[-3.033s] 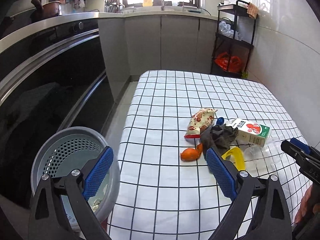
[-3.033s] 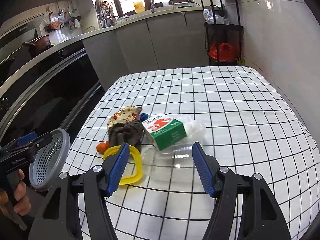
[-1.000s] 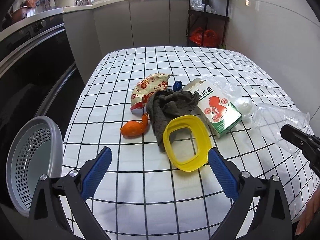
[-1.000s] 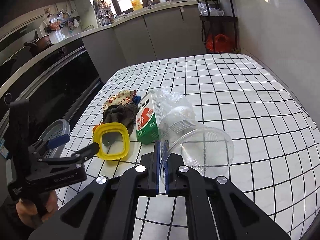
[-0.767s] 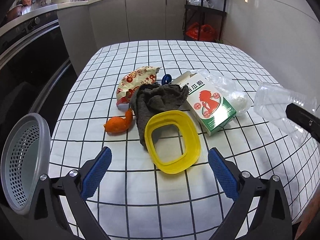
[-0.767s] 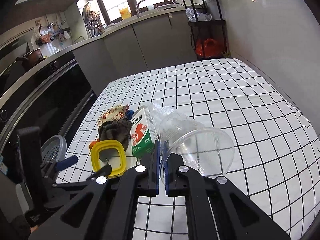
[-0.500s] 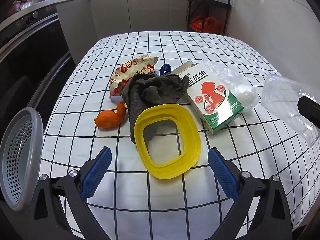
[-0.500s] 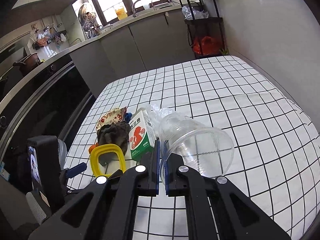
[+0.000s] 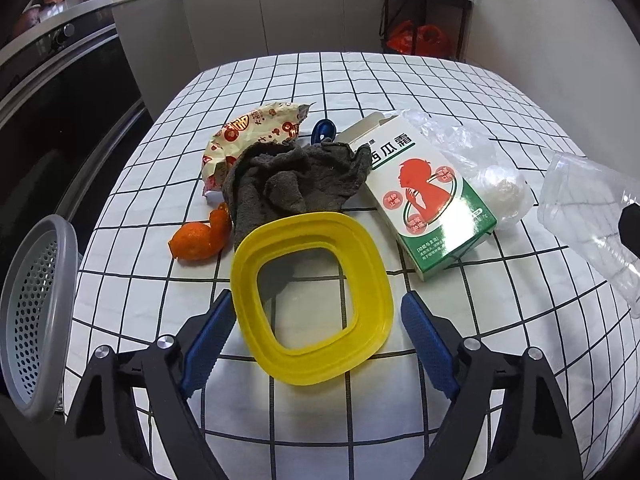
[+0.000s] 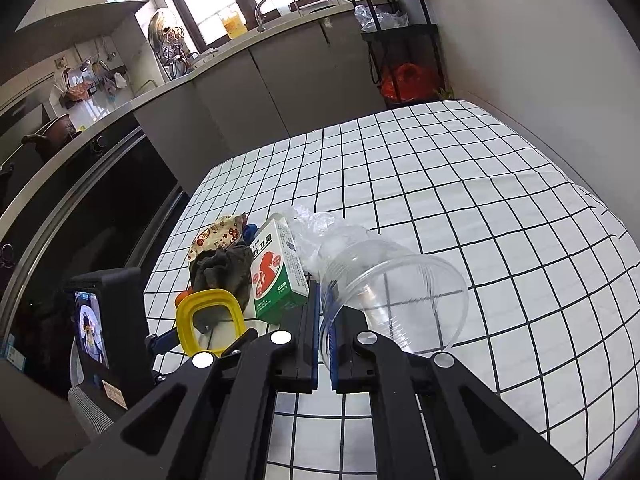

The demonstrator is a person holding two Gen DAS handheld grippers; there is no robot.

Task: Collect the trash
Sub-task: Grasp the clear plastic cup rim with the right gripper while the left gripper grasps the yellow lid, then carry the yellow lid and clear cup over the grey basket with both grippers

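Left hand-held gripper, jaws just narrowing, straddles yellow ring untouched; right hand-held gripper clamps clear cup rim.

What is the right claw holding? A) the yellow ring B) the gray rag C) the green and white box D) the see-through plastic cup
D: the right claw is shut on the rim of the see-through plastic cup, while the yellow ring lies on the table between the left claw's open pads.
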